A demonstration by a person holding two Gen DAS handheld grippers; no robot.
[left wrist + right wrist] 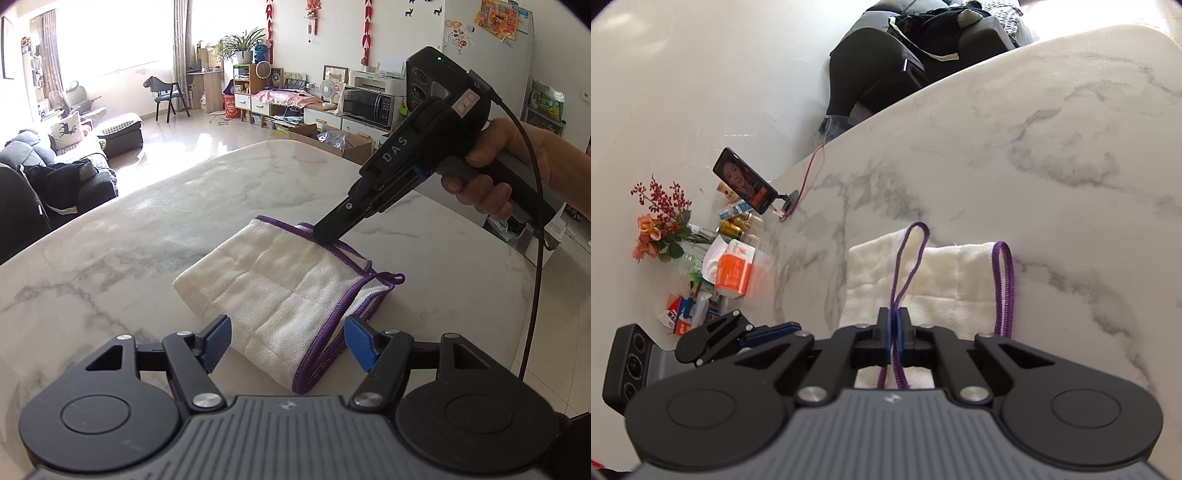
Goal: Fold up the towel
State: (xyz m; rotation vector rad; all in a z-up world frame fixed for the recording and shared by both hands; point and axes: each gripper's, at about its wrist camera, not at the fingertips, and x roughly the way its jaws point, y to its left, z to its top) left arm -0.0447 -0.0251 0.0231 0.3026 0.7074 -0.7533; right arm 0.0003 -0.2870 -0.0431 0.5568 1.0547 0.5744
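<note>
While the folded white woven towel with purple stitched edging (pixel 280 291) is lying near the middle of the white grey-veined marble tabletop (pixel 110 266), the left gripper (pixel 286 345) is hovering at its near end with the blue pads (pixel 216 343) standing wide apart; the towel's near corner is sitting between them, and neither pad is pressing on the cloth. Further right in the left wrist view, the right gripper (pixel 327 236) is slanting down onto the towel's far right edge, carried by a hand (pixel 487 177) wrapped around its black handle, with a black cable (pixel 535 221) trailing down past the tabletop's edge. In the right wrist view, the right gripper (pixel 894 332) is pinching the purple edging tight between its closed blue pads (pixel 884 332), with the white cloth (pixel 923 280) spreading out beyond them on the marble. At that view's left, a black phone on a stand (pixel 744 181) is sitting at the tabletop's edge.
</note>
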